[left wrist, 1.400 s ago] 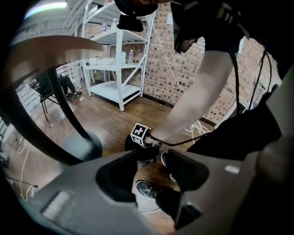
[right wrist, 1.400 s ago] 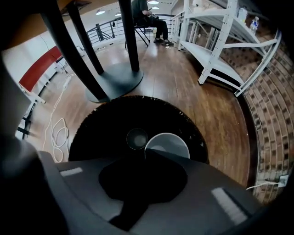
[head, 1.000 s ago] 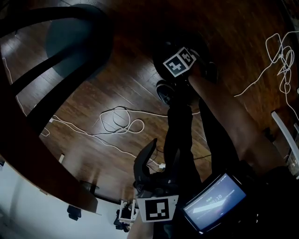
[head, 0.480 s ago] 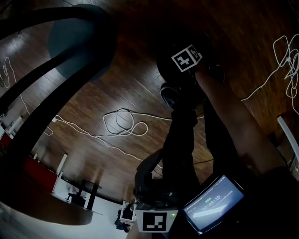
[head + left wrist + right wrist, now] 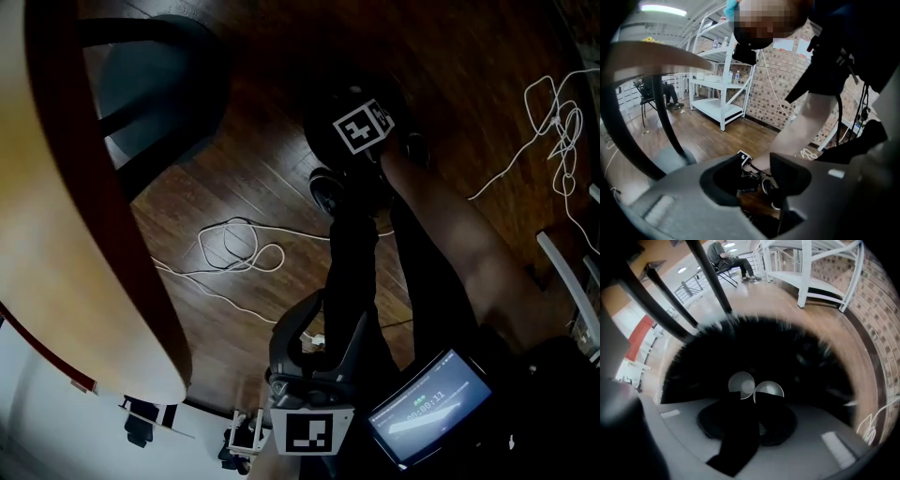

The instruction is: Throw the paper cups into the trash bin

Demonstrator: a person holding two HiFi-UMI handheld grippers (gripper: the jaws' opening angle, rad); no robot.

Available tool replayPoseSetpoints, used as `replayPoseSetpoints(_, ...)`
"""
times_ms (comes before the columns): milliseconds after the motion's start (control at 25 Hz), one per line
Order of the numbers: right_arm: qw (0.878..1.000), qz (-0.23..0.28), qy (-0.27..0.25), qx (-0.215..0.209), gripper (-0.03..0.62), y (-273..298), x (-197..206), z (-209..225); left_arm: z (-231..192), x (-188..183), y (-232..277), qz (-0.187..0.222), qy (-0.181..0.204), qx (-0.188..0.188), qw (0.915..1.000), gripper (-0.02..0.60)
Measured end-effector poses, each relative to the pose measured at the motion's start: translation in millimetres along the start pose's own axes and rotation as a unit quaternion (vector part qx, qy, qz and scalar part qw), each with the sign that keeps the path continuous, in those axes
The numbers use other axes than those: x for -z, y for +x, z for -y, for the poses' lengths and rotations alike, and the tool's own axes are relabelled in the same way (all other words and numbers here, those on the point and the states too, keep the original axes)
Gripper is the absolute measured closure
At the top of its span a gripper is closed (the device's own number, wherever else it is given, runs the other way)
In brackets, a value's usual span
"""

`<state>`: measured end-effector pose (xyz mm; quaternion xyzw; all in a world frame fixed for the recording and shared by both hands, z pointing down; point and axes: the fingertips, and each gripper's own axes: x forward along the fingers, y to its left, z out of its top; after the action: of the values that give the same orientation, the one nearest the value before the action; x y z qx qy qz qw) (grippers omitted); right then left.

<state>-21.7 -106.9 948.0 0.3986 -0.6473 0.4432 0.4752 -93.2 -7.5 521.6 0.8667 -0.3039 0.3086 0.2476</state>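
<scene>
Two paper cups (image 5: 742,384) inside trash bin (image 5: 815,357), right gripper (image 5: 752,401) above.
Cups sit at 12 o'clock just past its tips; jaws just opened, apart, holding nothing. The left gripper (image 5: 757,169) jaws apart, closing slightly, empty.

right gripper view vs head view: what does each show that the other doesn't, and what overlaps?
Only the right gripper view: two paper cups inside the black trash bin, just past the jaws of the right gripper, which have just been opening and grip nothing; a seated person and white shelving in the background.
Only the head view: the left gripper, a looped white cable on the floor, a lit screen, the table edge.
Both: the right gripper, the trash bin beneath it (dim in the head view), the wooden floor.
</scene>
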Motion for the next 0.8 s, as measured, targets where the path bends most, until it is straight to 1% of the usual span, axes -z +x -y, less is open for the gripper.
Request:
replayPoseSetpoints(120,1.0,0.007,-0.029,-0.007,0.494,-44.2,-7.6,-10.7,8.8,-10.5,-9.6,0.013,0.003,-0.008,0.9999,0.393)
replayPoseSetpoints(200,0.999,0.018,-0.048,-0.011,0.496,-78.8,-17.0,-11.7,9.9,-13.3,-11.6,0.019,-0.005,-0.021,0.9996,0.396)
replayPoseSetpoints(360,0.996,0.045,-0.069,-0.017,0.5,-159.1,-30.4,-7.0,1.9,-11.9,-12.5,0.004,-0.032,-0.053,0.9981,0.396)
replayPoseSetpoints(440,0.995,0.048,-0.078,-0.032,0.499,-210.2,-18.9,-14.3,6.4,-10.3,-20.5,-0.003,-0.042,-0.07,0.9966,0.396)
replayPoseSetpoints(560,0.993,0.046,-0.092,-0.065,0.496,-297.2,14.6,-28.3,30.3,4.3,-36.5,-0.041,-0.059,-0.091,0.9932,0.396)
replayPoseSetpoints(640,0.99,0.071,-0.105,-0.069,0.496,-346.8,13.3,-18.8,37.7,-1.6,-30.7,-0.052,-0.055,-0.1,0.9921,0.396)
replayPoseSetpoints(720,0.986,0.105,-0.113,-0.072,0.496,-387.4,1.3,-4.7,38.4,-20.8,-19.6,-0.046,-0.046,-0.109,0.9919,0.396)
replayPoseSetpoints(800,0.982,0.132,-0.11,-0.08,0.496,-425.9,1.5,-2.2,46.6,-35.3,-21.5,-0.043,-0.042,-0.113,0.9917,0.396)
